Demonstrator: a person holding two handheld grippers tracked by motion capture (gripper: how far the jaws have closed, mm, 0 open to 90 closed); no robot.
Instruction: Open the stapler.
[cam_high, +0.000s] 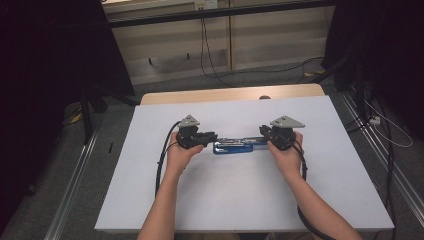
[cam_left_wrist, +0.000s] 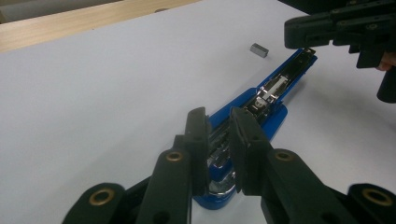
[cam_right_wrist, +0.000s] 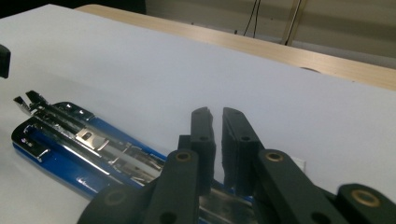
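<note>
Landmark: blue stapler (cam_high: 240, 145), lying opened out flat, lengthwise left to right, on the white desk (cam_high: 240, 200), near its middle.

Left tool (cam_high: 212, 136): at the stapler's left end, held in the person's left hand (cam_high: 179, 156). In the left gripper view the jaws stand a narrow gap apart over the stapler's blue and chrome end (cam_left_wrist: 219, 186); whether the pads press on it cannot be told.

Staple block (cam_left_wrist: 259, 49): small, grey, on the desk just beyond the stapler's far end, apart from it.

Right tool (cam_high: 264, 131): at the stapler's right end, in the right hand (cam_high: 286, 159). In the right gripper view the jaws are nearly closed, a slit between them with nothing seen inside, above the stapler's metal rail (cam_right_wrist: 93, 140).
</note>
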